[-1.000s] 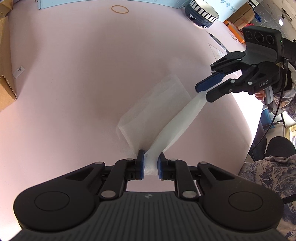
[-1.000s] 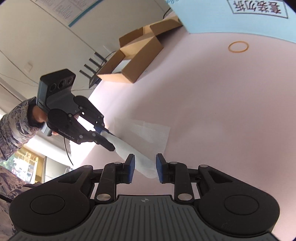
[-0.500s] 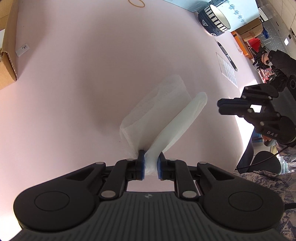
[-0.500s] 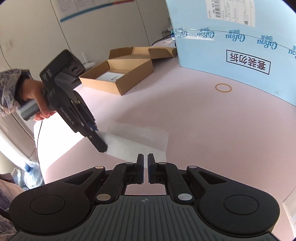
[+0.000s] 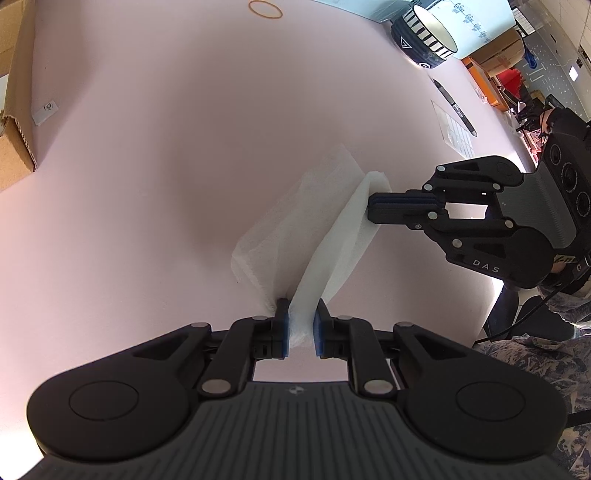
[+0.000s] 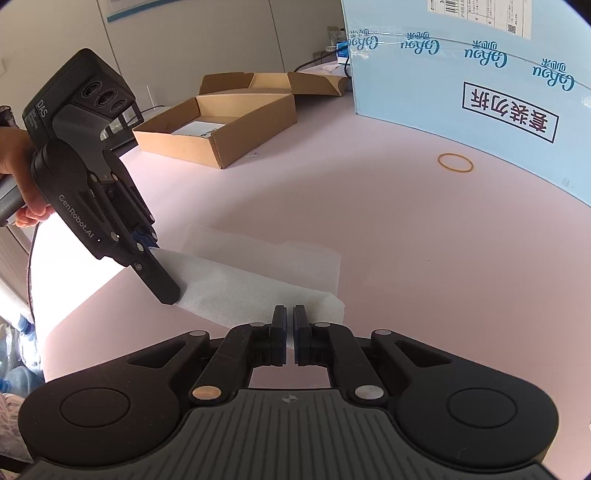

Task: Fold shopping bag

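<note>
A white, gauzy shopping bag (image 5: 295,236) lies partly folded on the pink desk (image 5: 166,147), 1 long flap lifted off it. The left hand-held gripper (image 5: 300,326) pinches the bag's near end; the fabric between its pads is hard to make out. The right hand-held gripper (image 5: 373,206), open beside the bag's far end a second ago, now has its jaws together on that end. In its own view the gripped fabric is barely visible. Beyond the bag lie a rubber band (image 5: 265,9) and a cardboard box (image 6: 221,125).
</note>
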